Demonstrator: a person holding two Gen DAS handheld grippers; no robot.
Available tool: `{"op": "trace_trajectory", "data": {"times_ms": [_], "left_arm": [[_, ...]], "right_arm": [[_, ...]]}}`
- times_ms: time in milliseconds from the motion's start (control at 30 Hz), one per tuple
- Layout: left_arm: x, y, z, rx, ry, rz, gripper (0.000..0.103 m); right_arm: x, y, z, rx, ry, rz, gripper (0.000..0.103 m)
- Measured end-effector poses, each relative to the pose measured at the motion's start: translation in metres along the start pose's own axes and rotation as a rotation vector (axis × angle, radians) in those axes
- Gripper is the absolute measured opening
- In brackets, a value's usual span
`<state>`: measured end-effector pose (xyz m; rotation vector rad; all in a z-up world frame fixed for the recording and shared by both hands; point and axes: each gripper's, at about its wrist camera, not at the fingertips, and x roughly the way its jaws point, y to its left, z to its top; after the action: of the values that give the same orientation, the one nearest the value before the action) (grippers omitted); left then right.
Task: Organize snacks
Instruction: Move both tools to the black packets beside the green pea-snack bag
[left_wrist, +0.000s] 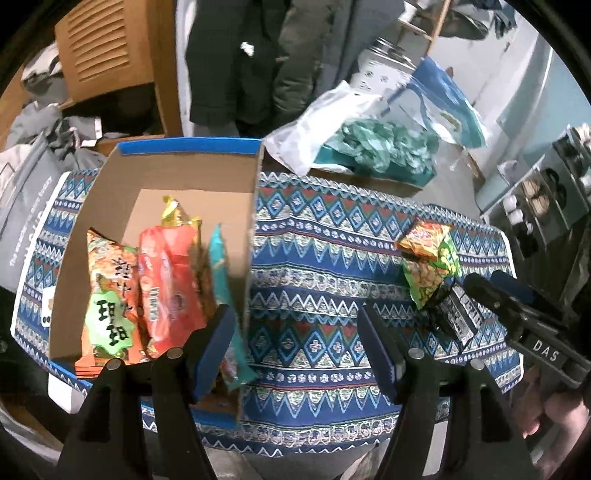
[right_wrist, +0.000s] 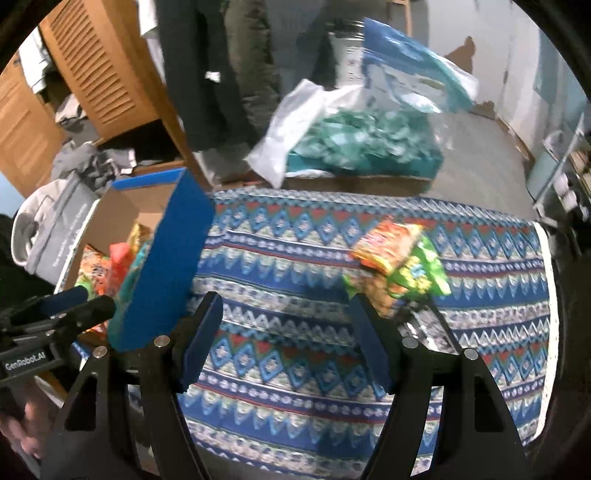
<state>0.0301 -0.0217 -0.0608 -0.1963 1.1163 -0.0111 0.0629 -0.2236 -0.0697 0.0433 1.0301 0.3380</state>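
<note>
On the tabletop (left_wrist: 325, 251), covered by a blue patterned cloth: one open cardboard box (left_wrist: 184, 177) with blue outer walls, standing at the left side.

Box contents: an orange snack bag with a green label (left_wrist: 107, 295); a red packet (left_wrist: 170, 284); a yellow-topped packet (left_wrist: 175, 212) behind it; a teal packet (left_wrist: 223, 280) leaning against the box's right wall. All stand roughly on edge, packed side by side.

Loose stock, right side of the tabletop, well apart from the box: an orange packet (left_wrist: 421, 236) lying partly over a green snack bag (left_wrist: 432, 280), and a dark packet with white print (left_wrist: 458, 317) touching the green bag's near end. The right wrist view shows the same pile, blurred.

Left gripper (left_wrist: 297, 350): fingers spread wide, empty, straddling the box's right wall, one finger (left_wrist: 214, 347) inside the box beside the teal packet.

Right gripper (right_wrist: 286, 343): fingers spread wide, empty, above bare cloth, its right finger (right_wrist: 373, 343) near the green bag.

Beyond the tabletop: a clear plastic bag of teal-wrapped items (left_wrist: 373, 147), a wooden louvred cabinet (left_wrist: 103, 48), hanging dark clothing (left_wrist: 229, 62).
</note>
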Motion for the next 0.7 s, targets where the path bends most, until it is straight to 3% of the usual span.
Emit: {"op": "trace_trajectory", "data": {"times_ms": [233,700], "left_arm": [[0.013,-0.029,-0.002,0.061,0.015,0.025,0.082],[0.079,-0.089,-0.015,0.178,0.172,0.050,0.082]], "right_arm": [[-0.002,-0.033,-0.010,0.036,0.031,-0.023,0.073],[0.045,-0.111,-0.030,0.046,0.216,-0.114,0.073]]}}
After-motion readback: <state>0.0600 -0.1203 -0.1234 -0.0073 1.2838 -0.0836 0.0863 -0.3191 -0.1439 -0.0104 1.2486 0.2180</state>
